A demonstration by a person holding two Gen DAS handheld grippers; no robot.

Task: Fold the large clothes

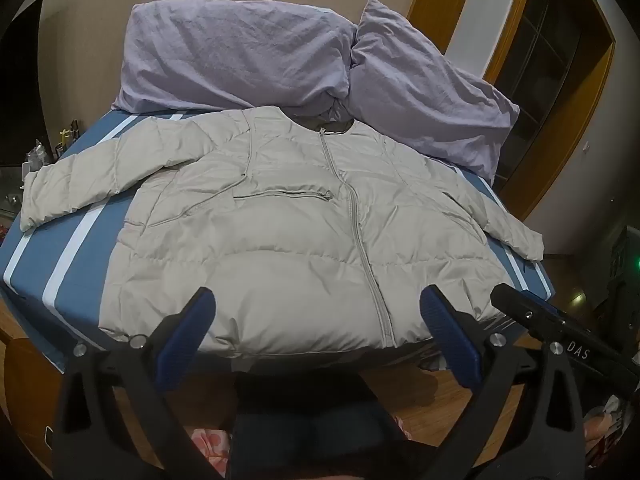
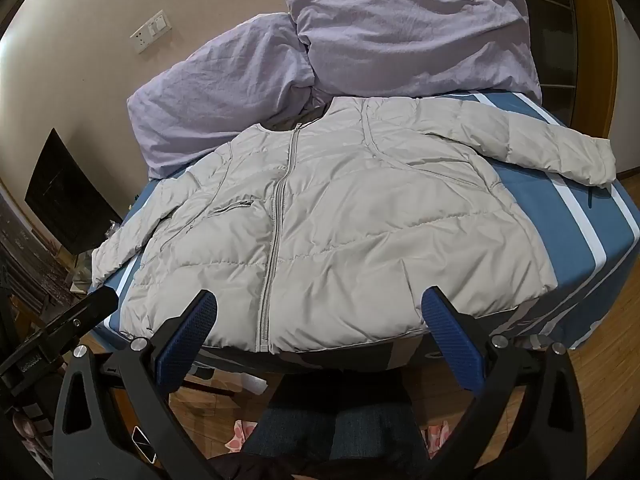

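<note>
Jacket, padded, pale grey-beige: laid flat and face up on a bed covered in blue sheeting with white stripes. The front zip is closed from collar to hem. Both sleeves are spread outward, one toward each side of the bed, with the cuffs reaching its side edges. The hem lies along the near edge of the bed; the collar points toward the far end. A small zipped chest pocket is seen beside the main zip.

Pillows, two, lilac, creased: propped at the head of the bed, the collar lying just below the place where they meet.

Left gripper: held above the near edge of the bed, angled down toward the hem. Its jaws are spread fully wide. Nothing is held between the blue pads, and no contact with the fabric is seen.

Right gripper: held alongside, likewise angled down toward the hem. Its jaws are also spread fully wide, with nothing between them and no contact with the jacket seen.

Floor, wooden: seen beneath both tools, with dark trouser legs of the person visible between the finger frames.

Wall sockets: mounted on the beige wall behind the pillows.
</note>
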